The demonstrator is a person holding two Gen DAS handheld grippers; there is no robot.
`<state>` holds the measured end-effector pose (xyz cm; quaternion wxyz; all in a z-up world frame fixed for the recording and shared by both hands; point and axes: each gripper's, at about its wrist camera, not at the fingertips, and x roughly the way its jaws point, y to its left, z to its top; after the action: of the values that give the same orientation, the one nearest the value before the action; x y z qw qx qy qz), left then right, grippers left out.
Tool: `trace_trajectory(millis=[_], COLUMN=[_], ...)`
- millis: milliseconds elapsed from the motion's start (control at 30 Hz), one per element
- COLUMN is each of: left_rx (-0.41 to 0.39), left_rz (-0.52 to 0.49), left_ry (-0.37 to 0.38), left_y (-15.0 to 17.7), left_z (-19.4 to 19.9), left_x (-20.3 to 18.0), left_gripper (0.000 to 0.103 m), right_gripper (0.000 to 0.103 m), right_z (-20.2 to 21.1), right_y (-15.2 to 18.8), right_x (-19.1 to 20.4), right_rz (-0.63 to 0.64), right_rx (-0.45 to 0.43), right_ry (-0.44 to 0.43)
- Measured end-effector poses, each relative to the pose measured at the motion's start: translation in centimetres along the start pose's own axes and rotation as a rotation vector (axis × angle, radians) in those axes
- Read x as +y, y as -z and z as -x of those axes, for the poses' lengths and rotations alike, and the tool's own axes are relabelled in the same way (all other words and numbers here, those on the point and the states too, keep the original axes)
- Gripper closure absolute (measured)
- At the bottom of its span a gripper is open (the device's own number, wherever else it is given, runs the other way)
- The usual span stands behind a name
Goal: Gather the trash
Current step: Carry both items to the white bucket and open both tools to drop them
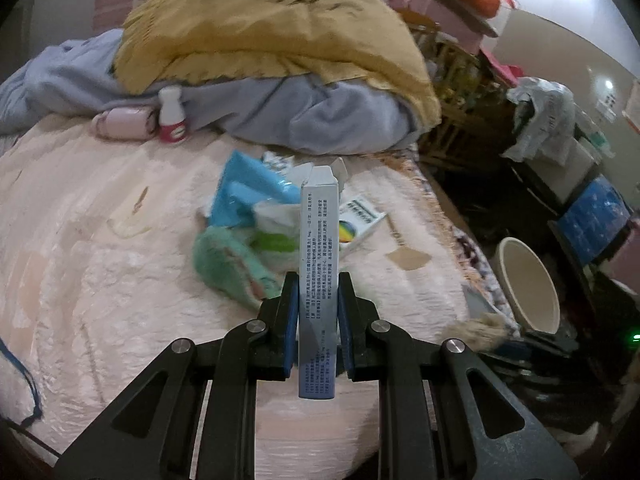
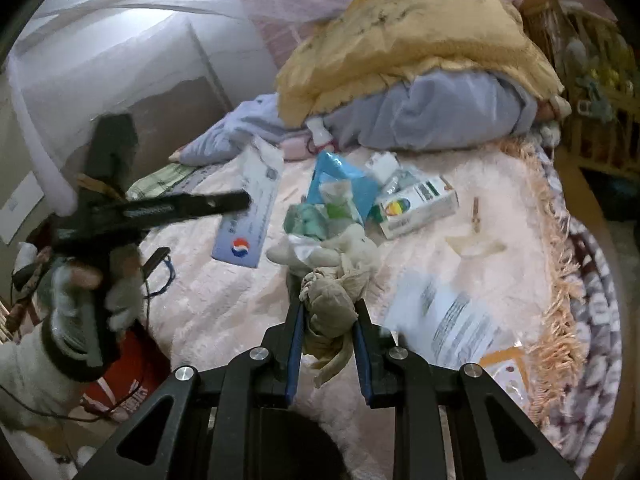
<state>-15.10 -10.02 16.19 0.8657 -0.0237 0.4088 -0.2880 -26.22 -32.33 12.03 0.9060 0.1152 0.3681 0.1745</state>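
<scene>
Left wrist view, listed left to right for you. Item one: small white bottle [image 1: 172,114] with a red base, upright on the pink bedspread [image 1: 100,240] against the grey bedding; rigid and light by the look of it, best pinched across the body. Item two: loose pile of wrappers [image 1: 248,216], blue and green, thin and crinkly; expect it to slip, so take it at a bunched fold. Item three: long grey carton [image 1: 319,248], clamped flat-side between the pads of your left gripper [image 1: 319,312] and standing up out of the jaws; light cardboard, open at the top flap, easily crushed if you squeeze harder. Item four: cream bin [image 1: 528,284] on the floor off the right edge of the bed, its mouth tipped toward you.

Right wrist view. Item five: your gloved hand [image 2: 84,296] on the other tool at far left. Item six: flat printed carton [image 2: 416,206] beside the pile, stiff, graspable by its short edge. Item seven: crumpled beige tissue wad [image 2: 332,304], pinched in your right gripper [image 2: 329,316]; soft, weightless, with tails hanging loose that may snag.
</scene>
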Motion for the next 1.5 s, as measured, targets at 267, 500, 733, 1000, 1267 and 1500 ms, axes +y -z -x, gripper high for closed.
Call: trace_trajectory(millis=[267, 500, 733, 1000, 1267, 1500], left_rx=[-0.012, -0.018, 0.023, 0.095, 0.146, 0.182], left_rz=[-0.021, -0.075, -0.151, -0.24, -0.304, -0.355], left_ry=[0.023, 0.074, 0.159, 0.266, 0.325, 0.346], left_y=[-0.7, -1.2, -1.4, -1.6, -2.0, -1.4], left_z=[0.6, 0.8, -1.3, -5.3, -9.2, -12.1], left_x=[-2.0, -5.3, -10.9, -19.1, -26.8, -32.1], left_gripper=[0.087, 0.087, 0.087, 0.087, 0.087, 0.087], right_gripper=[0.081, 0.081, 0.081, 0.081, 0.081, 0.081], right_z=[2.4, 6.4, 8.5, 12.3, 16.0, 17.6], right_y=[-1.2, -3.3, -1.6, 1.1, 2.7, 4.6], right_x=[0.8, 0.0, -4.0, -10.2, -16.6, -21.7], right_rz=[0.012, 0.009, -0.044, -0.115, -0.182, -0.27], right_rx=[-0.092, -0.194, -0.19, -0.193, -0.187, -0.181], right_ry=[-0.01, 0.034, 0.143, 0.297, 0.473, 0.567])
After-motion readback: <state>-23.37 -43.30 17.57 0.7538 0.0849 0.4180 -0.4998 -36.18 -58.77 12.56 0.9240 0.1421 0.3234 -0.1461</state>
